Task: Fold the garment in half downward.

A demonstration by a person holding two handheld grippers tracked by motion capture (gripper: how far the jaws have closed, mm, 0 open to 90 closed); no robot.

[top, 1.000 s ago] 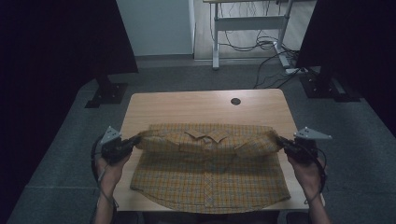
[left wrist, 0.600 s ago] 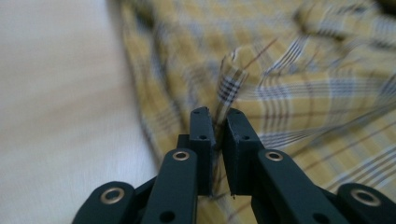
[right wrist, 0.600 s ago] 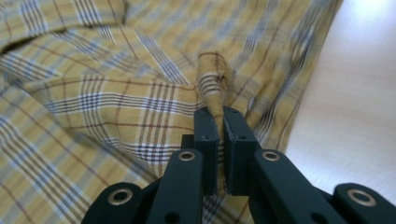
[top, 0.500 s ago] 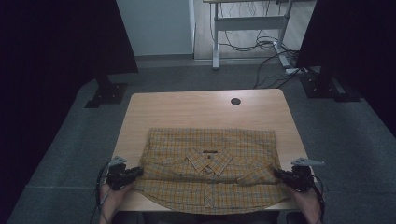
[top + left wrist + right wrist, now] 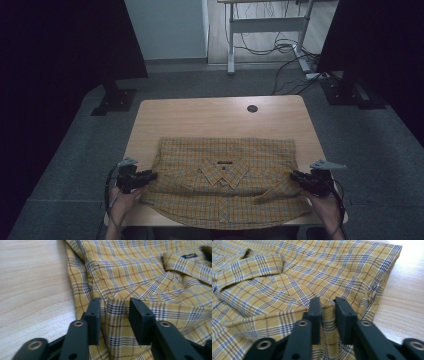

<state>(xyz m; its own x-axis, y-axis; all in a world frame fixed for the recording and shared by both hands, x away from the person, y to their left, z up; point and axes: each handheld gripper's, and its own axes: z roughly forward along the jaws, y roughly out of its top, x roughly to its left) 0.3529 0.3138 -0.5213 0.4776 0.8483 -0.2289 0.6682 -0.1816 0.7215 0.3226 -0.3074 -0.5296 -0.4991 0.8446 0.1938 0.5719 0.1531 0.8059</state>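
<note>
The shirt (image 5: 225, 180) is mustard yellow with a check pattern of dark blue, white and thin red-brown lines, and a small dark label (image 5: 224, 162) sits at its collar. The table (image 5: 210, 117) is light wood with a fine grain, and it has a dark round hole (image 5: 252, 108) toward 1 o'clock. Both the left gripper (image 5: 150, 175) and the right gripper (image 5: 296, 176) are black, each with a grey plate on top, and the floor (image 5: 80, 165) is dark grey.

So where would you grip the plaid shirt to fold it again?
Probably the plaid shirt by its raised shoulder folds at the two side edges, coming in level from each side: the cloth bunches up there, as between the left gripper and the right gripper.
</note>
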